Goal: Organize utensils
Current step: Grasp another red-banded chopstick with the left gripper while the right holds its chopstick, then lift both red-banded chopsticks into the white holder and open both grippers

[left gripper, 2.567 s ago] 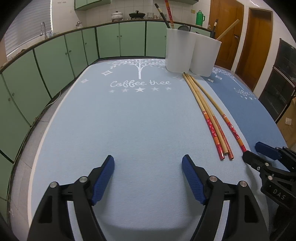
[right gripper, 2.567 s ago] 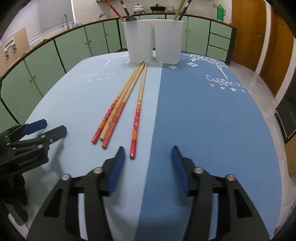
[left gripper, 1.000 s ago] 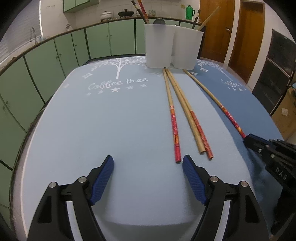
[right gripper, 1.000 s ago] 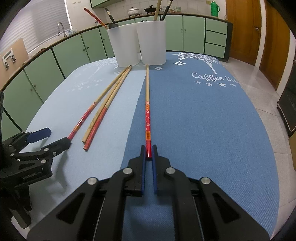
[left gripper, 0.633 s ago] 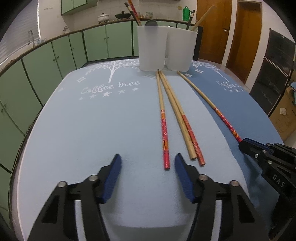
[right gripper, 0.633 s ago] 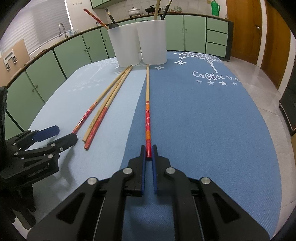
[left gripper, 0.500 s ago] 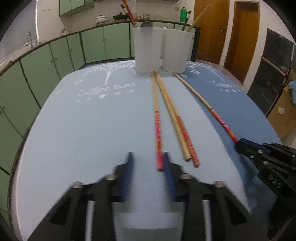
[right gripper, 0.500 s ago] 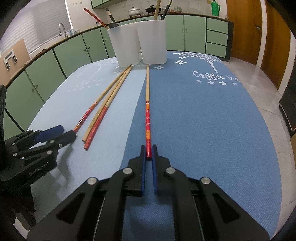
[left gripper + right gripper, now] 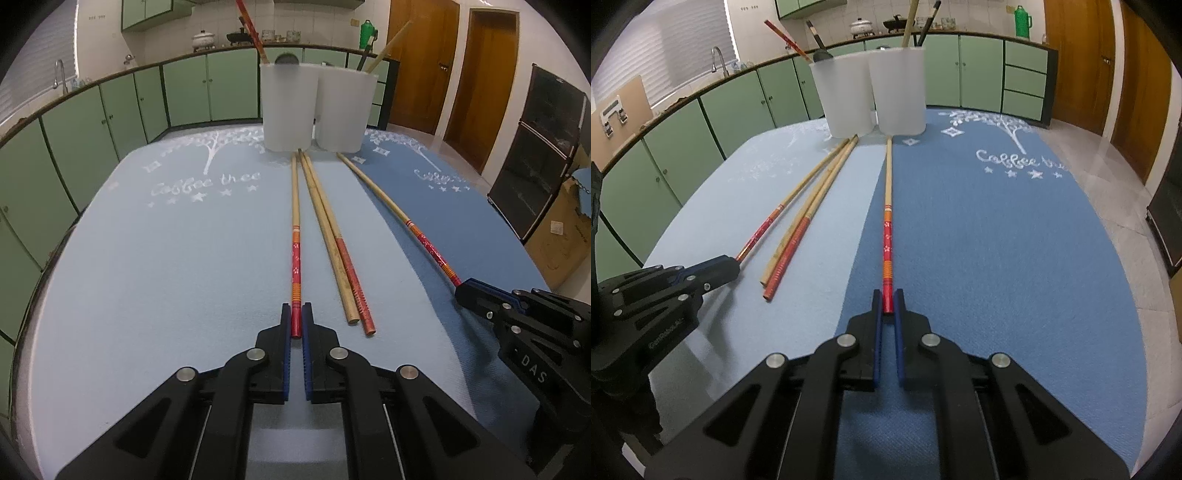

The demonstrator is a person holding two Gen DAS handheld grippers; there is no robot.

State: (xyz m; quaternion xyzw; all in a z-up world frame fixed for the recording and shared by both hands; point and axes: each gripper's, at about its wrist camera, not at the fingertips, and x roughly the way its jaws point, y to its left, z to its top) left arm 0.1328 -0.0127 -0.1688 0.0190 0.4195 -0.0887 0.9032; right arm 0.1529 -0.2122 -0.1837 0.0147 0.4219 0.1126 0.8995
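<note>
I had both tools pinched on chopsticks. My left gripper (image 9: 296,319) was clamped on the red end of the leftmost chopstick (image 9: 295,236), which lay flat on the pale blue mat (image 9: 166,266) and ran straight ahead to the foot of the left white cup (image 9: 288,107). My right gripper (image 9: 887,302) was clamped the same way on the red end of the single chopstick (image 9: 888,206) lying along the seam where the pale mat met the darker blue mat (image 9: 997,240); its far tip reached the base of the right white cup (image 9: 899,92).

Between the two held sticks lay a loose pair of chopsticks (image 9: 338,251), side by side and touching, their near ends just beside my left gripper's right finger. The two cups stood touching each other at the far edge of the mats, each already holding utensils.

To my left the pale mat lay bare out to the table's curved rim (image 9: 40,280). To my right the dark mat lay bare to its own edge. The two grippers were near each other but apart.
</note>
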